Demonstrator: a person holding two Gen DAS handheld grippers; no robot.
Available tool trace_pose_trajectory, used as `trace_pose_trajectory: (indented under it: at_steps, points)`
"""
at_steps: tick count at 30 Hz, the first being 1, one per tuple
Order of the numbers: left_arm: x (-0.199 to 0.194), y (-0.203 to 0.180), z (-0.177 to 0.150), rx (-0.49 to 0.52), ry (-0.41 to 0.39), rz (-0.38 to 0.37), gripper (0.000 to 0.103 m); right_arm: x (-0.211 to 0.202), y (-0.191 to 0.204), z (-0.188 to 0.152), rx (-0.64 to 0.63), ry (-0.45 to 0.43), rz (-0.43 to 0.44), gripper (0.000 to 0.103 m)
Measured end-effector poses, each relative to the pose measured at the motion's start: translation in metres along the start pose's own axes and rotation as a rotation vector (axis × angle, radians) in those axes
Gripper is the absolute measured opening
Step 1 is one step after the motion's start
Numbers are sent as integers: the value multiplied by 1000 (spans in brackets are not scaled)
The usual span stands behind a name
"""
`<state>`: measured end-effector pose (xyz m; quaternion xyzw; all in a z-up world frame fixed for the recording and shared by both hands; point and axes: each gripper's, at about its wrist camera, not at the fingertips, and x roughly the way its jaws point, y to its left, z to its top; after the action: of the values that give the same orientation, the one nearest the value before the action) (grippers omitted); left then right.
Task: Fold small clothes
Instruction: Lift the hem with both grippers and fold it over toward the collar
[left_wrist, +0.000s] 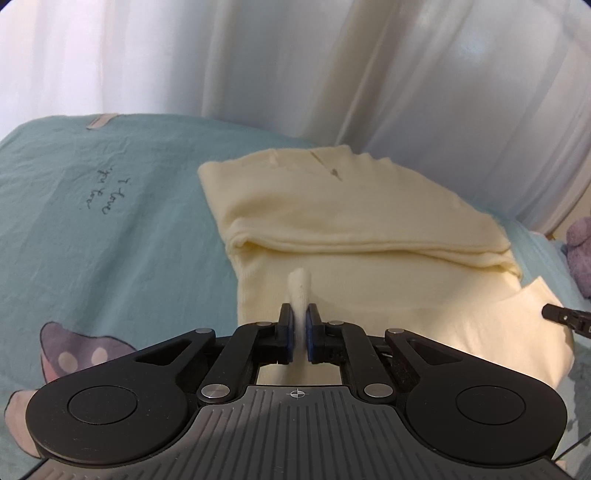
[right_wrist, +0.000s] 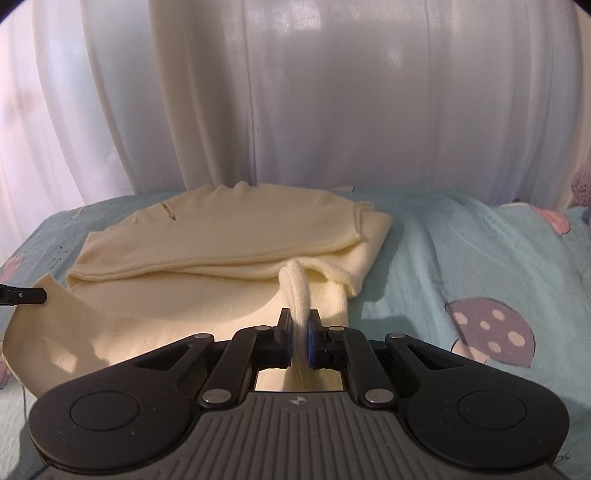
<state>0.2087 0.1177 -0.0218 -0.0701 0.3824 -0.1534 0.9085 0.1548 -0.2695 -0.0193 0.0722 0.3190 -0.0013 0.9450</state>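
A cream knit garment (left_wrist: 332, 206) lies partly folded on the teal bedsheet (left_wrist: 110, 229), its sleeves laid across the body. My left gripper (left_wrist: 300, 317) is shut on a pinched fold of the garment's near hem. The garment also shows in the right wrist view (right_wrist: 221, 236). My right gripper (right_wrist: 298, 321) is shut on another pinch of the near hem, toward the garment's right side. Both pinches are lifted a little off the sheet. Each gripper's tip shows in the other view, the right one (left_wrist: 561, 315) and the left one (right_wrist: 26, 294).
White sheer curtains (right_wrist: 332, 92) hang right behind the bed. The sheet (right_wrist: 461, 258) has mushroom prints (right_wrist: 491, 332) and handwriting-style text (left_wrist: 105, 194). A purple plush item (left_wrist: 581, 254) sits at the far right.
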Motion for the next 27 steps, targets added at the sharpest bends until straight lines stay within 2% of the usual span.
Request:
trace_pose_trajectory:
  at_steps: [4,6,8,11,15,17,19,20,22,24,25,27]
  points:
    - [-17,-2,32,-3,-125,-33,9,9,0,30,-9,-65,-26,7]
    - [-11,0,47,7,-163,-7,9,24,-2,42,-5,-84,-47,7]
    - [5,0,61,3,-179,23,9,51,-8,52,24,-64,-65,7]
    - [40,-2,74,-16,-137,52,9,85,-18,55,75,-16,-50,7]
    - [74,-2,68,7,-26,61,11,107,-24,51,86,72,-30,12]
    - [74,-2,61,14,-1,50,24,102,-28,47,90,87,9,19]
    - [67,1,55,14,3,4,36,98,-27,43,67,91,29,21]
    - [65,1,53,19,5,-9,37,96,-26,41,48,92,27,21]
    - [66,-2,50,36,25,-8,31,96,-22,41,17,97,24,21]
    - [71,-5,49,51,46,-4,19,96,-18,41,-11,95,4,9]
    - [72,-7,49,55,55,5,11,97,-13,42,-34,92,-6,9]
    - [72,-10,50,64,51,14,10,92,-6,46,-59,73,-10,8]
